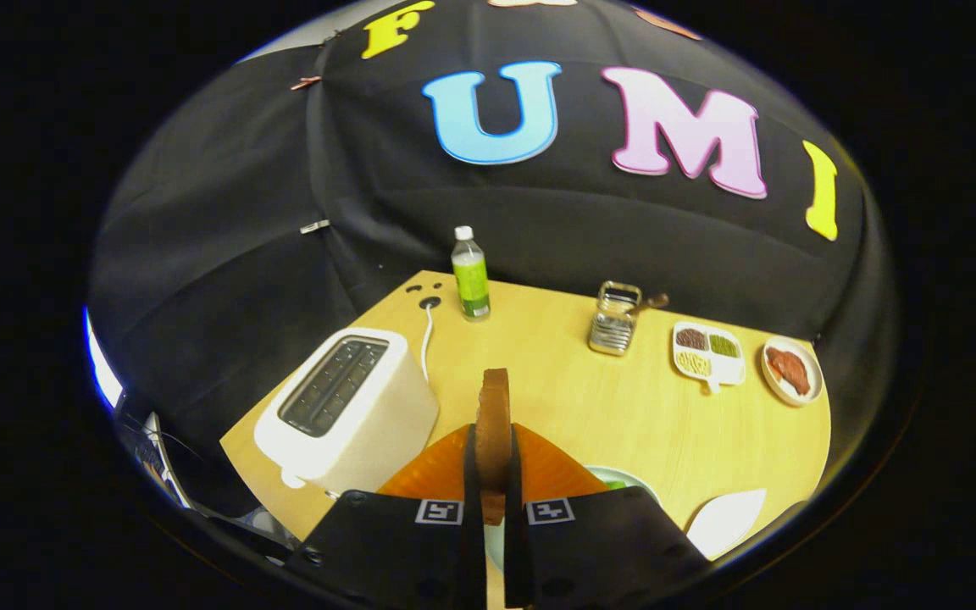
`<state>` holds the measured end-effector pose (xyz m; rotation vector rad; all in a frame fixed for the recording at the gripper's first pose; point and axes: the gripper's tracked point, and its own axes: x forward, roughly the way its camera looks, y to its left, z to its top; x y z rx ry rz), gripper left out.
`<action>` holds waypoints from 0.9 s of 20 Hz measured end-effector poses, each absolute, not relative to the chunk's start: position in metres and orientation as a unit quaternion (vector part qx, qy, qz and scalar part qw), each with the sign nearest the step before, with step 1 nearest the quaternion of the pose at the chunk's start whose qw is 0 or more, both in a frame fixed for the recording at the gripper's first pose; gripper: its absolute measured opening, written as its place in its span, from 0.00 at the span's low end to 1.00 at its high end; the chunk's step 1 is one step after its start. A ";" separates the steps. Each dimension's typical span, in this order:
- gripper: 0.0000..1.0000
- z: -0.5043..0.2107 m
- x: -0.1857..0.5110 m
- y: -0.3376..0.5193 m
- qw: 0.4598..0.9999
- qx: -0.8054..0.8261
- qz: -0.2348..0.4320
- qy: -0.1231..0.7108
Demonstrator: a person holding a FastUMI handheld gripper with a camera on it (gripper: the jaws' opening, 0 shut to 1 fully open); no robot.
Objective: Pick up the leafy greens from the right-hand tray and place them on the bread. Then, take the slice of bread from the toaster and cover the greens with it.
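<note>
My gripper (493, 474) is shut on a slice of brown toast (494, 424), which stands on edge between both fingers, held above the wooden table (590, 407). The white toaster (344, 415) stands to the left of the fingers, its slot dark and showing no bread. Just right of the fingers, mostly hidden behind them, a pale plate (628, 481) shows a bit of leafy green (615, 485). Further right, near the table's front edge, lies a white tray (727, 522).
At the back of the table stand a green bottle (470, 275) and a metal holder with a glass jar (614, 319). A white divided dish (707, 354) and a small plate with red food (790, 371) sit at the back right. The toaster's cord (426, 339) runs to a table port.
</note>
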<state>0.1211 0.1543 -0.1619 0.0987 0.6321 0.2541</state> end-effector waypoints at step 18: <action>0.17 -0.260 0.090 0.072 0.912 0.165 0.050 0.372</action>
